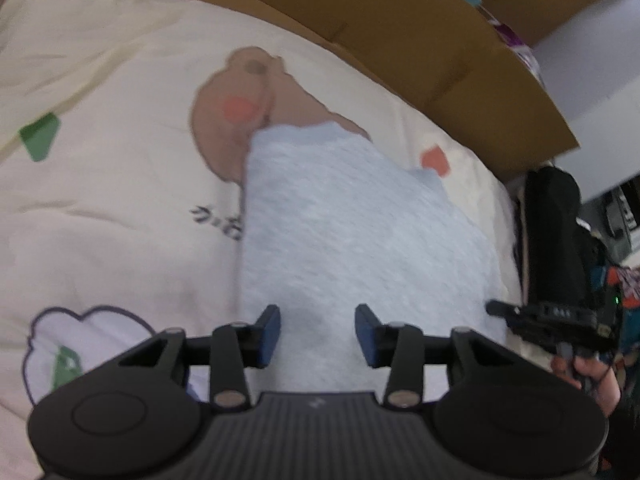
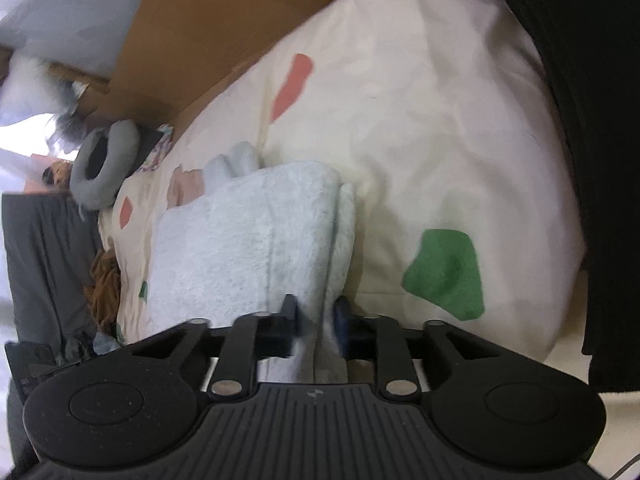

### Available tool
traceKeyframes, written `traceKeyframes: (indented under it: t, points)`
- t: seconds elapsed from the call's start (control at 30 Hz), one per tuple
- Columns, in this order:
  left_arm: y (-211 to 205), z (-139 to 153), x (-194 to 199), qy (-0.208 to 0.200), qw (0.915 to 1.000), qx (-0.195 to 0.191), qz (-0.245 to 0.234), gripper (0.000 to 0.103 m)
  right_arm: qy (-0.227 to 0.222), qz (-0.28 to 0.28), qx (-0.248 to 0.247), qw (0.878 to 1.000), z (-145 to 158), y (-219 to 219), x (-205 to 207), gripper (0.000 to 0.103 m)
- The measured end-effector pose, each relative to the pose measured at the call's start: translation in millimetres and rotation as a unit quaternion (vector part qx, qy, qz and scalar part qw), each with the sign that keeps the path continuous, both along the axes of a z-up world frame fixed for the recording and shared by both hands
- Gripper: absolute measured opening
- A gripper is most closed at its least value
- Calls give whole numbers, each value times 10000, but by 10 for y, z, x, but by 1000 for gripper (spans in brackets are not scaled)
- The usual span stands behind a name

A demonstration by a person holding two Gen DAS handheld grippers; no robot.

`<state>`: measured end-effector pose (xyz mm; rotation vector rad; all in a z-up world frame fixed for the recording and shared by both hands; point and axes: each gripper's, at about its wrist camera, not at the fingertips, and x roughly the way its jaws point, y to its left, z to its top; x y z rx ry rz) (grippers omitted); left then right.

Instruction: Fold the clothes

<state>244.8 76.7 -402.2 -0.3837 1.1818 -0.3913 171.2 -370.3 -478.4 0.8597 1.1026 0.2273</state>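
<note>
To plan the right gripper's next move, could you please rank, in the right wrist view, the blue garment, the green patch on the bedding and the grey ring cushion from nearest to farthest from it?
1. Light blue garment: pinched between the right gripper fingers.
2. Green patch: on the cream bedding, to the right.
3. Grey ring cushion: far left, beside the cardboard.

Surface: you're over a cream quilt (image 1: 120, 208), printed with a brown bear, coral and green patches, and a cloud at lower left of the left wrist view.
On it: a pale blue folded garment (image 1: 352, 232), centre frame.
Also on it: a grey ring cushion (image 2: 105, 164), upper left of the right wrist view.
</note>
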Motion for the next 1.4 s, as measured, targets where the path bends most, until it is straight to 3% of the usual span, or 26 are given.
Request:
traceKeyframes:
  t: [0.07, 0.17, 0.37, 0.43, 0.63, 0.77, 0.83, 0.9, 1.0, 1.13, 1.23, 1.27, 1.4]
  points:
    - [47, -33, 56, -45, 9999, -90, 140, 54, -18, -82, 83, 9999, -34, -37, 24, 53]
    - [134, -111, 144, -50, 9993, -165, 328, 54, -24, -52, 254, 9997, -93, -30, 82, 62]
    - [192, -315, 289, 69, 9988, -243, 429, 55, -48, 9, 607, 9981, -213, -14, 194, 64]
    - [214, -401, 348, 155, 9977, -442, 488, 55, -85, 9, 740, 9972, -253, -13, 218, 65]
    - [187, -557, 506, 126, 9969, -648, 436, 57, -213, 13, 1034, 9944, -291, 7, 262, 76]
    - [142, -555, 591, 47, 9970, -693, 350, 58, -254, 149, 1033, 9942, -279, 71, 312, 74]
    - [136, -548, 621, 30, 9969, -700, 359, 58, -262, 188, 1042, 9940, -271, 92, 331, 66]
    - [137, -562, 632, -34, 9966, -723, 386, 58, -246, 213, 1037, 9941, -277, 95, 333, 50]
    - [162, -580, 616, -134, 9958, -794, 436, 40, -341, 299, 1003, 9939, -265, 64, 312, 30]
    - [194, -592, 569, -182, 9951, -868, 441, 36, -462, 357, 1060, 9927, -221, 17, 280, 28]
    - [257, -663, 600, 57, 9922, -1112, 563, 50, -330, 305, 1015, 9938, -261, -5, 293, 39]
    - [279, -687, 611, 136, 9909, -1193, 603, 54, -319, 307, 1017, 9938, -275, -1, 301, 47]
    - [366, -835, 630, 305, 9835, -1657, 654, 55, -315, 359, 1075, 9931, -321, 33, 347, 54]
